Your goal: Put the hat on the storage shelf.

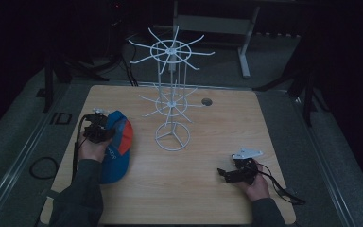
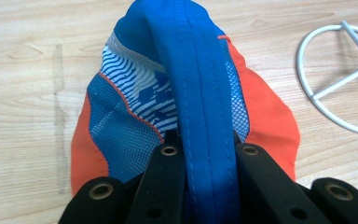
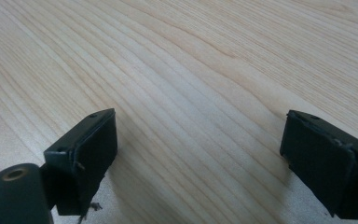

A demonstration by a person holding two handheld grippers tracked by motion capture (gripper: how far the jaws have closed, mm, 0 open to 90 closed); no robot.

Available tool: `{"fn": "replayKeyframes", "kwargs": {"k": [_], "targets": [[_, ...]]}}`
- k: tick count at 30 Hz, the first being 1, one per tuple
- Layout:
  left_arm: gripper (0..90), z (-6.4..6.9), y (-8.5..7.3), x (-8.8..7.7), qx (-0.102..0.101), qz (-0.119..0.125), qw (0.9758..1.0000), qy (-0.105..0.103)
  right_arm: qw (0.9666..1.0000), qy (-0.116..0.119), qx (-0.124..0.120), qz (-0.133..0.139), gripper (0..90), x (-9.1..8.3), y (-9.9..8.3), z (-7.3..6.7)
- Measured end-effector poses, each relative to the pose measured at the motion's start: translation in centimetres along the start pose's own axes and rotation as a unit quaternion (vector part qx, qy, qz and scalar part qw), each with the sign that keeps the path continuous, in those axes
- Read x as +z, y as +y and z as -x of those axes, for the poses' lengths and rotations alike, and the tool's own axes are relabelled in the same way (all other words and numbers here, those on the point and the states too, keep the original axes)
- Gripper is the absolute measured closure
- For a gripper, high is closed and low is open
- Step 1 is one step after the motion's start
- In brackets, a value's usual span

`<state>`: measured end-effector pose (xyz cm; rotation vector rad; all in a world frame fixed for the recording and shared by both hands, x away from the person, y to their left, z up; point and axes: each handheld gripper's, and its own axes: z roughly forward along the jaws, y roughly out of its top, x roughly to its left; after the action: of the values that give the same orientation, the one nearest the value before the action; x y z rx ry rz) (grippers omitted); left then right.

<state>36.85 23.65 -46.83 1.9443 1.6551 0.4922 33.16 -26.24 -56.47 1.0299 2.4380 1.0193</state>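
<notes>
One blue and orange fabric cap (image 1: 117,146) is lying on the left part of the one light wooden table (image 1: 203,198), beside one white wire display stand (image 1: 172,94). The left gripper (image 1: 97,130) is pinching the cap's blue band. The right gripper (image 1: 227,174) is resting wide open, holding nothing.

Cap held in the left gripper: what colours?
Blue cap with orange side panels and white-striped mesh, clearest in the left gripper view.

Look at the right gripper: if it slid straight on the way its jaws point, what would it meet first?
Probably nothing soon: the open right gripper has bare table ahead in its own view. From above it points left, roughly toward the cap, though depth is unclear.
</notes>
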Motion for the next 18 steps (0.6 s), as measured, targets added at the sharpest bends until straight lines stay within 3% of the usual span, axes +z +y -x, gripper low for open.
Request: {"fn": "replayKeyframes", "kwargs": {"k": [7, 18], "targets": [[86.2, -0.2, 0.2, -1.2, 0.015, 0.01, 0.9998, -0.001, 1.0, 0.0, 0.0, 0.0, 10.7, 0.0, 0.0, 0.0], [87.3, -0.6, 0.9, -3.7, 0.024, 0.052, 0.9983, -0.01, 1.0, 0.0, 0.0, 0.0, 10.7, 0.0, 0.0, 0.0]]}}
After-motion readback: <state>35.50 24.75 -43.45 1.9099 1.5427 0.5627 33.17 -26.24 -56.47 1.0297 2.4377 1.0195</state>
